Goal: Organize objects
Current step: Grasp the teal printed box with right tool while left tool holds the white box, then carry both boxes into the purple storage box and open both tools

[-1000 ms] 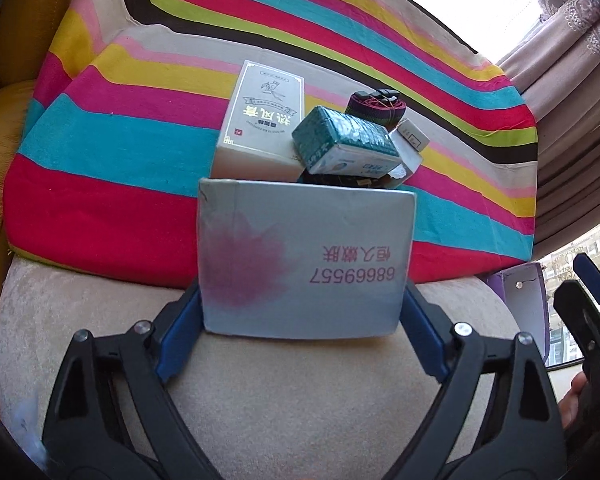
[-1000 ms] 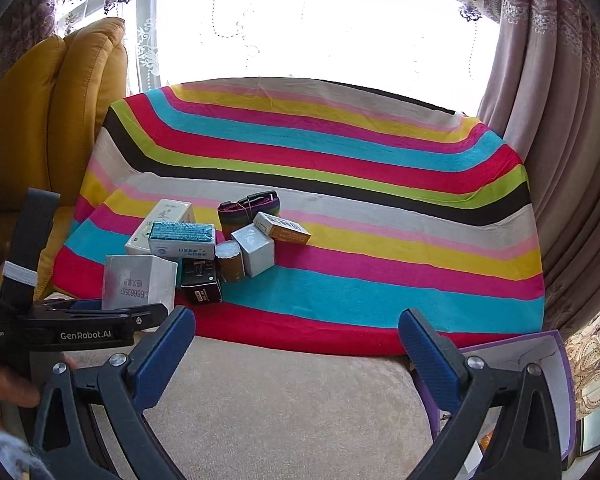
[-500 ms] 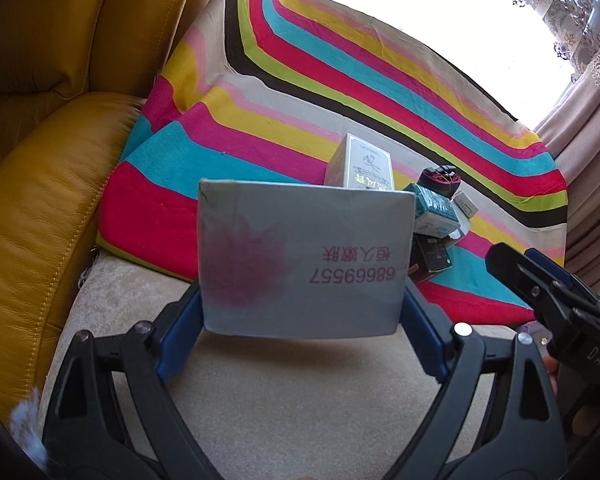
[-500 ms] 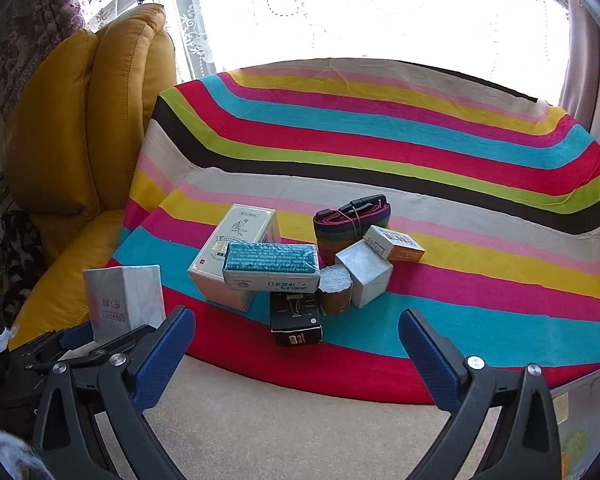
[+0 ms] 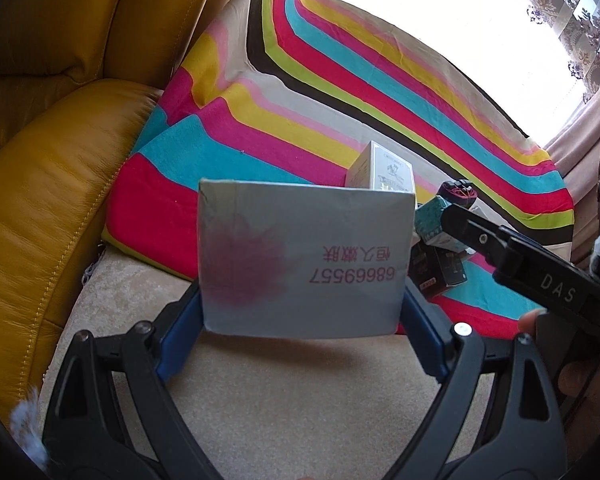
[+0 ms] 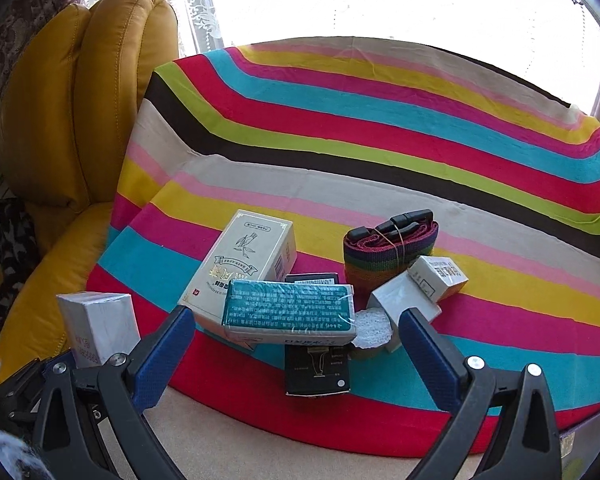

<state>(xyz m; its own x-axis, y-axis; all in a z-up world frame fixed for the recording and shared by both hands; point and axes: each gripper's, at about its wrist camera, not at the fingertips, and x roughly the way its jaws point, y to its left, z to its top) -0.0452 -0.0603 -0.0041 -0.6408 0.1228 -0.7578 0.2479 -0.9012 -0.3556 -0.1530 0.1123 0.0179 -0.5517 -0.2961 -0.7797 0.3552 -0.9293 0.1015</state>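
Observation:
My left gripper point(image 5: 300, 320) is shut on a grey-white box with a pink flower and red digits point(image 5: 304, 264), held above the beige cushion; the box also shows in the right wrist view point(image 6: 100, 326) at the lower left. My right gripper point(image 6: 296, 344) is open and empty, just in front of a pile on the striped blanket: a teal box point(image 6: 288, 314) lying on a cream box point(image 6: 244, 260), a black box point(image 6: 316, 372), a rolled striped strap point(image 6: 388, 252), and small white boxes point(image 6: 412, 292).
A yellow leather armchair point(image 5: 40, 160) stands to the left, also in the right wrist view point(image 6: 80, 100). The striped blanket point(image 6: 380, 140) covers the sofa seat and back. Beige cushion point(image 5: 300, 400) lies in front. Curtains point(image 5: 580, 40) hang at the right.
My left gripper has carried the flower box left, away from the pile toward the armchair. My right gripper has moved closer to the pile, now near the teal box.

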